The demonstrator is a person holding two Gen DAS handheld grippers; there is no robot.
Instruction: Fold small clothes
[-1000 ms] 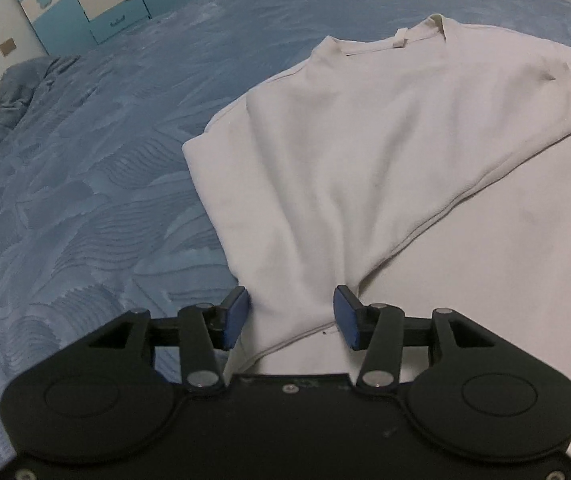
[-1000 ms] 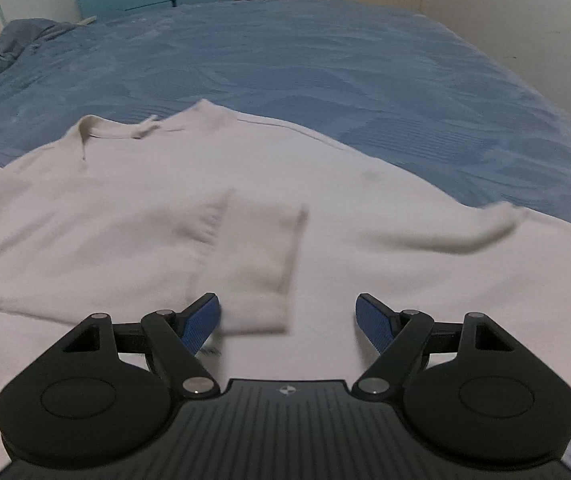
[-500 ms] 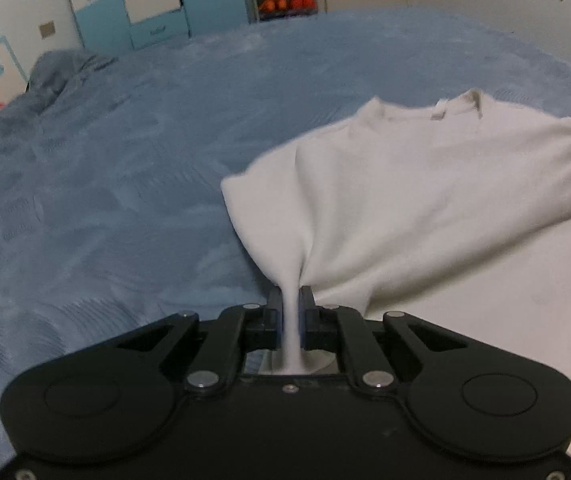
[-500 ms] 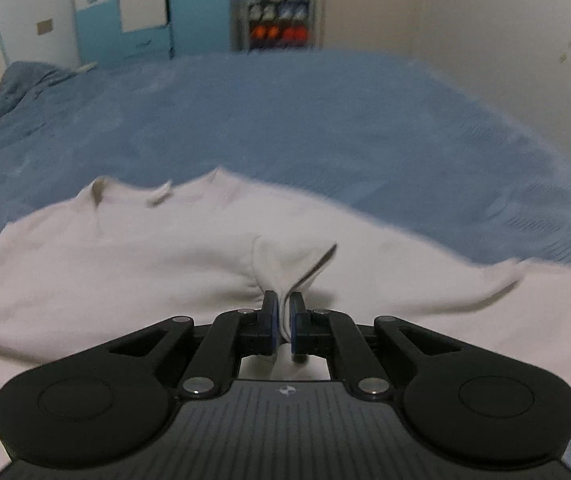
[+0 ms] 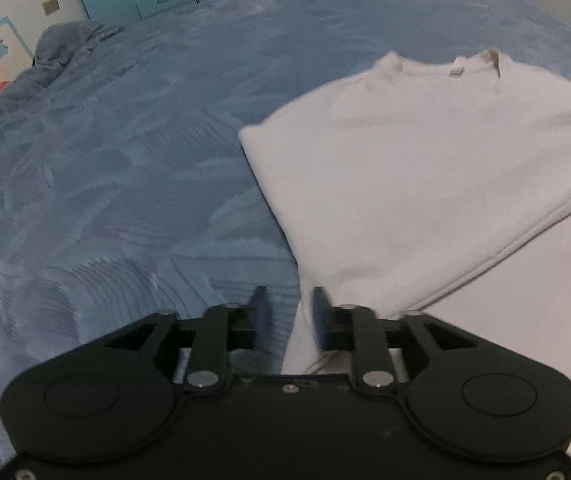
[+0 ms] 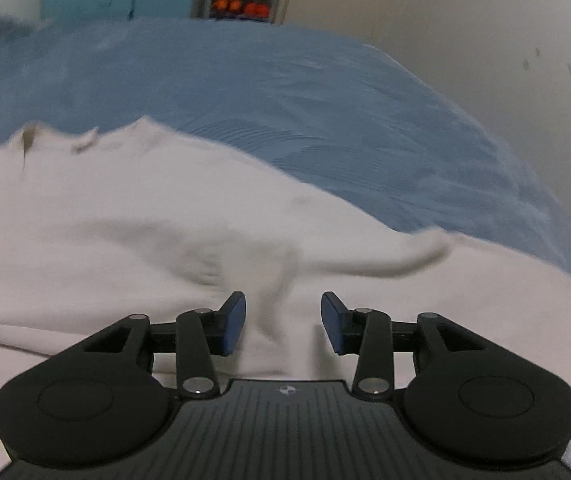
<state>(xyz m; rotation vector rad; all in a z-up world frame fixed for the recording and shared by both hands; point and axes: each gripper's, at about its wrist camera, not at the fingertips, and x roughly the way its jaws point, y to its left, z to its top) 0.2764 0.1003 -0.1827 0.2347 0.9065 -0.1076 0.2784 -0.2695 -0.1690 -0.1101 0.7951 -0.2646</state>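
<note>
Left claw released, pads parted, nothing clamped; the white shirt edge lies between and just ahead of the pads, and I can't tell if it touches them. To that claw's left, only blue bed cover. Ahead and to its right, the shirt lies flat on the bed, one side panel laid over the body with a diagonal hem running out to the right, collar at the far end. Right claw also released, wider gap, loose cloth blurred between the pads, not pinched. Ahead and to its right, a raised ridge of fabric. Progress estimate: one side fold looks done, neither claw carrying cloth. Likely left: other side, then bottom-to-collar fold, then flattening that ridge.
</note>
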